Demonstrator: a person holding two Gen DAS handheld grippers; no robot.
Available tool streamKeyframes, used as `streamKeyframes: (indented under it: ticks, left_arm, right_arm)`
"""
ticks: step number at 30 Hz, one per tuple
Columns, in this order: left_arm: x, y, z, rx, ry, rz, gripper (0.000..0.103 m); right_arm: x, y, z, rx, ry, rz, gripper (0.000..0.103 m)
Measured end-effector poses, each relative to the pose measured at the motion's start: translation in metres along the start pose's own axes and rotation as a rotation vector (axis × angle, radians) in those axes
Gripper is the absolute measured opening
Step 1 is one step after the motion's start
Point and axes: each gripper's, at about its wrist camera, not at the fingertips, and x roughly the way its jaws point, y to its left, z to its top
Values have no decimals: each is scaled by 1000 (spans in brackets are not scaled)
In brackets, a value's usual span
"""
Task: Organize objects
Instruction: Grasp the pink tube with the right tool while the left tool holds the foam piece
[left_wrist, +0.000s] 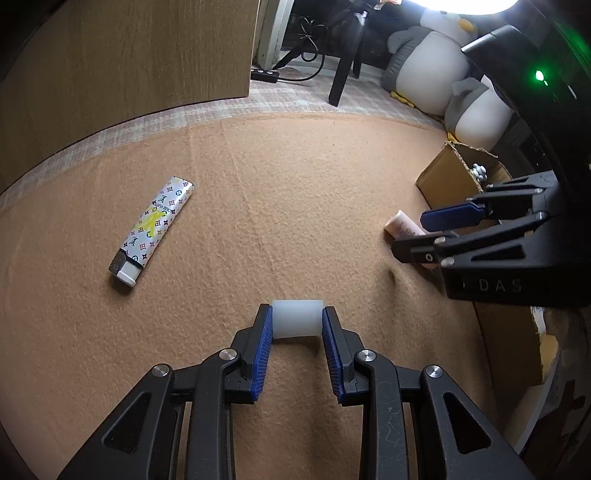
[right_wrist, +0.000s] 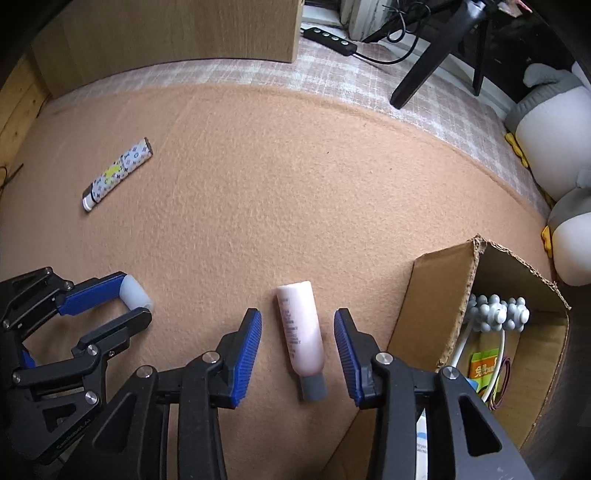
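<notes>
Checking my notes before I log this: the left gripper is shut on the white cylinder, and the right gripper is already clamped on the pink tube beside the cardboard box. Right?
Not quite. The right gripper is not clamped: the right wrist view shows its pads standing clear on either side of the pink tube. The left gripper is shut on the white cylinder, and the tube lies beside the cardboard box.

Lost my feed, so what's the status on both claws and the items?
Left claw shut on white cylinder. Right claw open, straddling pink tube. Lighter loose on mat; box path clear.
</notes>
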Motion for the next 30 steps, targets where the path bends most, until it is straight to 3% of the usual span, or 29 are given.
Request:
streamKeyframes:
  ticks: [2, 3, 4, 7, 12, 23, 26, 30]
  left_arm:
    - [0, 0, 1, -5, 0, -11, 29]
    - [0, -1, 1, -2, 2, -14, 29]
    - [0, -2, 1, 1, 3, -15, 28]
    - [0, -4, -1, 2, -1, -21, 26]
    - [-8, 4, -3, -48, -21, -55, 11]
    - [-15, -5, -14, -10, -33, -14, 5]
    - [-17, -1, -12, -29, -48, -3, 4]
    - [-29, 5, -10, -51, -74, 0, 4]
  right_arm:
    - [1, 1, -1, -14, 3, -17, 33]
    - [3, 1, -2, -20, 10, -11, 20]
    - [5, 1, -3, -16, 23, 7, 18]
    - [7, 0, -5, -13, 16, 14, 18]
    - [0, -5, -11, 4, -10, 69, 18]
    - [-24, -21, -44, 42, -99, 140, 18]
    - [-31, -18, -36, 49, -121, 148, 18]
    - [-45, -24, -49, 68, -153, 176, 18]
